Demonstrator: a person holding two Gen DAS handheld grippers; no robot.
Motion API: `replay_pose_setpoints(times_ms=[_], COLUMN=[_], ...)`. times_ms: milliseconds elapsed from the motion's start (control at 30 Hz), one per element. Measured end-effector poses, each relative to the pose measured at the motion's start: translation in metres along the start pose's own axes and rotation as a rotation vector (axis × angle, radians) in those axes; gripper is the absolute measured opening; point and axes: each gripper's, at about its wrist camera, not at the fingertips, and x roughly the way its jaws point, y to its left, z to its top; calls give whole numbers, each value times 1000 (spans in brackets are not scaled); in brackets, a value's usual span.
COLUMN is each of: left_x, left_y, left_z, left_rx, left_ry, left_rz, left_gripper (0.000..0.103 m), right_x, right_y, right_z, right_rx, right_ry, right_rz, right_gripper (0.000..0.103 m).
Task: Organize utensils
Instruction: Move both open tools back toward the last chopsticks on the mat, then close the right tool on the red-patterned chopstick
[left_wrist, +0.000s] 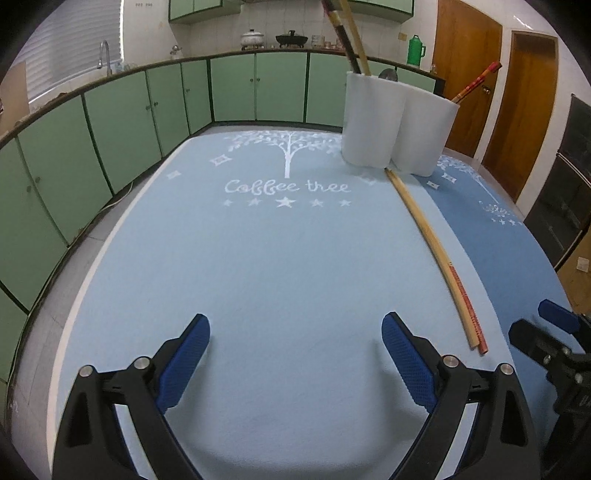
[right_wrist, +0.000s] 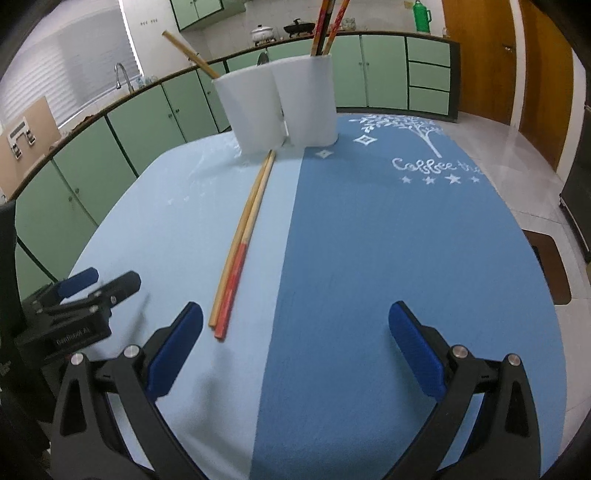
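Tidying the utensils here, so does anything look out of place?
Yes: a plain wooden chopstick and a red-ended chopstick lie loose together on the light blue mat, outside the white cylindrical holders.

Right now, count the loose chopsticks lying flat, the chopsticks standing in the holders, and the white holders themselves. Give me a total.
Loose chopsticks lying flat: 2
Chopsticks standing in the holders: 3
White holders: 2
Total: 7
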Motion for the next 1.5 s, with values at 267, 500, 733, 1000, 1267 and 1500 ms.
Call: replay_pose_setpoints(times_ms=[267, 500, 733, 1000, 1267, 1500], left_x=[5, 5, 7, 8, 8, 8], left_y=[5, 7, 6, 5, 5, 5], left_z=[-3, -5, -6, -6, -7, -7], left_rx=[15, 32, 35, 40, 43, 43], left_ry=[43, 53, 60, 64, 65, 65], left_rz=[16, 22, 21, 25, 31, 32], left_gripper=[92, 92, 94, 95, 96, 96], right_x=[9, 13, 20, 18, 8, 12], right_y=[12, 20, 23, 5, 6, 20], right_z=[-2, -3, -4, 0, -3, -3], right_rx=[-55, -101, -131, -83, -60, -103], right_ry=[28, 33, 69, 64, 26, 37], right_rz=[-26, -80, -123, -182, -56, -54], right_gripper=[97, 97, 93, 91, 61, 39])
